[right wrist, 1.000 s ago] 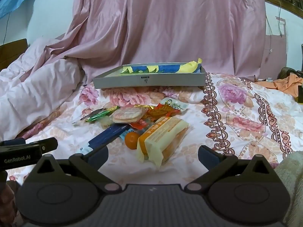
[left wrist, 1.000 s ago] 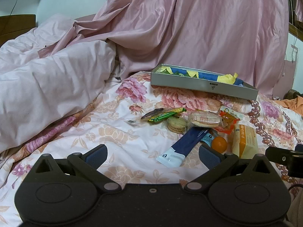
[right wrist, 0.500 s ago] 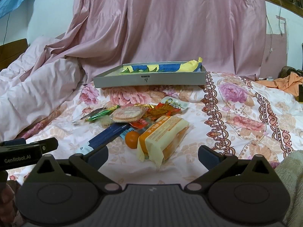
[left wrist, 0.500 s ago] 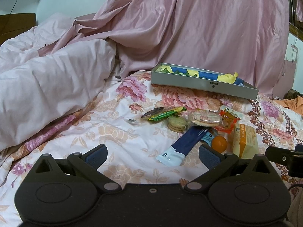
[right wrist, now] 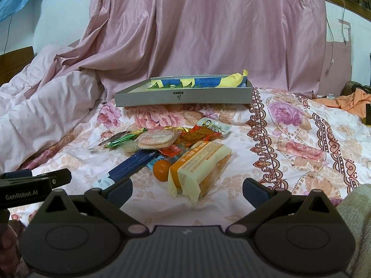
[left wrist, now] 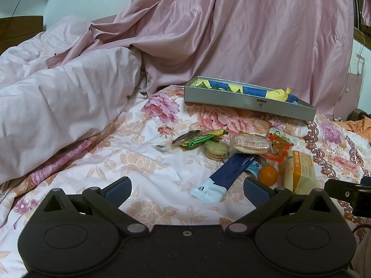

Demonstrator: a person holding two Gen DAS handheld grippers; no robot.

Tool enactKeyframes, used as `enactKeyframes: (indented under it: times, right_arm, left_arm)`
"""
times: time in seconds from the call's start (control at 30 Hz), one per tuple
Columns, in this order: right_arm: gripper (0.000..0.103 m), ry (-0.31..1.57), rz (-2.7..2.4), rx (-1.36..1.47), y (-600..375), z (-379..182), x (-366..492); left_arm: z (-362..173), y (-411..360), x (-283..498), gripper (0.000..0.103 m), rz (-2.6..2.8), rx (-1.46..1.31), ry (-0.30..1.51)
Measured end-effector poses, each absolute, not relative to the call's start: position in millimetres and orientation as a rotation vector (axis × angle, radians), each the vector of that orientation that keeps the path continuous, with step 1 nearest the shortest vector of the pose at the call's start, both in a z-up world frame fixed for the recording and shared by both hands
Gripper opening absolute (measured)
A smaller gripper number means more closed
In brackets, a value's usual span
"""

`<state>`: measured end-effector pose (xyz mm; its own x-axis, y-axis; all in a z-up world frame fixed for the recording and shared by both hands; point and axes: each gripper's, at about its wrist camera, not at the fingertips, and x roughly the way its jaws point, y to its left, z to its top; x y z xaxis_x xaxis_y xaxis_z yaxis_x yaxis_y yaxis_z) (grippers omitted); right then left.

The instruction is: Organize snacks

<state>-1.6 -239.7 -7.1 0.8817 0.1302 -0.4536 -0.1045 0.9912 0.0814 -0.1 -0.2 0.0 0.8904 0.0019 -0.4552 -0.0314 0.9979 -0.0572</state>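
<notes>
Snacks (right wrist: 176,148) lie heaped just before the grey tray (right wrist: 183,97); both grippers (left wrist: 186,192) (right wrist: 186,193) hover empty, fingers wide. Nothing's picked yet; the yellow pack (right wrist: 199,164) looks nearest.

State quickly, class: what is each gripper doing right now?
Left gripper: jaws open, holding nothing.
Right gripper: jaws open, holding nothing; the yellow plastic-wrapped snack pack lies untouched ahead.
</notes>
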Motion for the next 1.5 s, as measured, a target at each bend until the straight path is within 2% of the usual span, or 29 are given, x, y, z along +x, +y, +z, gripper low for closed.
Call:
enactKeyframes:
  times: [0.57, 1.2, 1.5]
  right_arm:
    - [0.103, 0.519, 0.160, 0.085, -241, -9, 7]
    - [0.103, 0.716, 0.226, 0.041, -245, -14, 93]
    - [0.103, 0.790, 0.202, 0.170, -252, -33, 129]
  left_arm:
    - [-8, -4, 10, 0.102, 0.005, -0.025, 0.499]
    - [-25, -27, 98, 0.102, -0.204, 0.117, 0.619]
    - [-37, -35, 137, 0.101, -0.316, 0.185, 0.677]
